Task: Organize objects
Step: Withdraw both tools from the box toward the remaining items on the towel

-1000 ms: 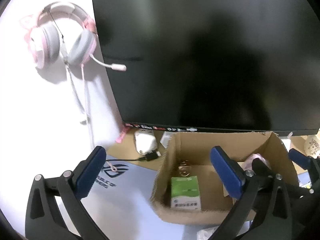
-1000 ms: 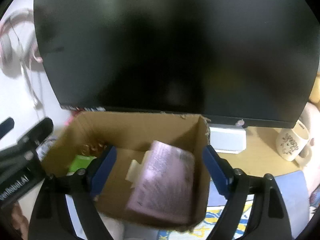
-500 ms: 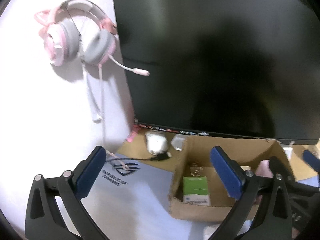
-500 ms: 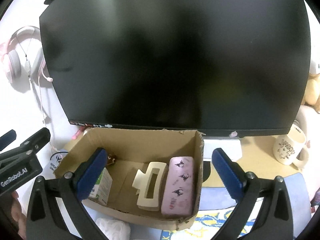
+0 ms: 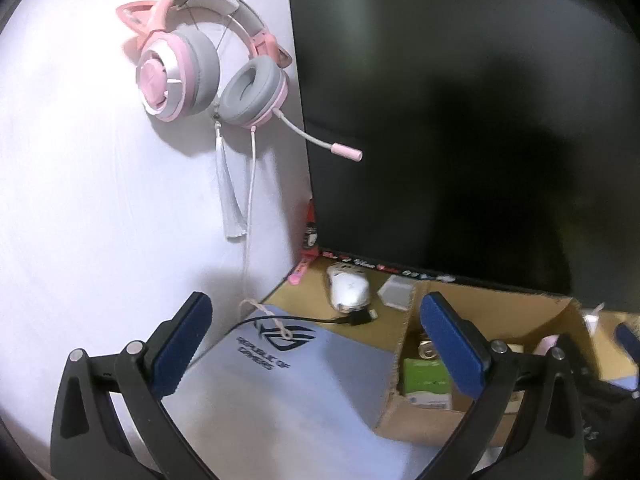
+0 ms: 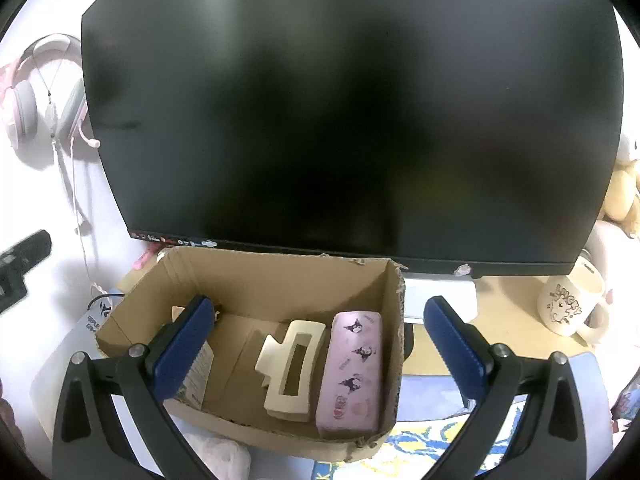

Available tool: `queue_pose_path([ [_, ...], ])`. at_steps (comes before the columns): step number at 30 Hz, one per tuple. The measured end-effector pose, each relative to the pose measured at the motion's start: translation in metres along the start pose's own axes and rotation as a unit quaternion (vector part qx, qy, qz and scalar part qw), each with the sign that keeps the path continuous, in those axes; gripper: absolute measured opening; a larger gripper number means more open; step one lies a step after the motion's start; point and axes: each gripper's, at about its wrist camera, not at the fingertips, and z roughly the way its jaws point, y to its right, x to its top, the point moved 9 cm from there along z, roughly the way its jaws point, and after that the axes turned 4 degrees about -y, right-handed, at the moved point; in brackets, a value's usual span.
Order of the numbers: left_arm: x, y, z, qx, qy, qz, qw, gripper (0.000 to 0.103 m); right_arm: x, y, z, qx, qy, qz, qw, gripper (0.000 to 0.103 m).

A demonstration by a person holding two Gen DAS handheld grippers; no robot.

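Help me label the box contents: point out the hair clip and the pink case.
hair clip (image 6: 289,372): right wrist view, on its cream frame.
pink case (image 6: 352,372): right wrist view, middle of its lid.

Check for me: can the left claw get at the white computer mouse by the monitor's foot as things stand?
Probably yes. The left claw is open and empty, and the white computer mouse lies uncovered beside the cardboard box, with only a black cable plug near it.

A home desk corner is shown: a pink cat-ear headset (image 5: 208,68) is hung on the white wall beside a large black monitor (image 6: 352,120), and a cream cartoon-printed mug (image 6: 568,308) is set nearby.
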Motion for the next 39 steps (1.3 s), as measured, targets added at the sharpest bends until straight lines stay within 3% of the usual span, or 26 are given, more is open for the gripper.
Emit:
queue_pose_path([
  [4,-0.001,0.002,-0.005,-0.020,-0.006,-0.007,0.9998,0.103,0.002,0.001,-0.007,-0.002,0.004,0.005,1.000,0.103],
  [11,0.001,-0.001,-0.014,-0.004,-0.002,-0.013,0.9999,0.103,0.007,0.003,-0.026,-0.004,0.015,0.005,1.000,0.103],
  [17,-0.003,0.000,-0.028,-0.035,-0.012,-0.030,0.9989,0.103,0.006,0.006,-0.041,0.017,0.006,0.027,0.999,0.103],
  [24,-0.001,-0.007,-0.052,0.001,0.014,-0.007,0.9999,0.103,0.000,0.021,-0.055,0.017,-0.002,0.078,0.997,0.103],
  [31,-0.010,-0.015,-0.061,0.007,0.004,0.002,1.0000,0.103,-0.009,0.040,-0.067,0.032,-0.012,0.132,0.991,0.103],
  [39,-0.031,-0.016,-0.057,-0.033,-0.025,-0.024,0.9988,0.103,-0.030,0.050,-0.072,0.015,-0.027,0.136,0.990,0.103],
])
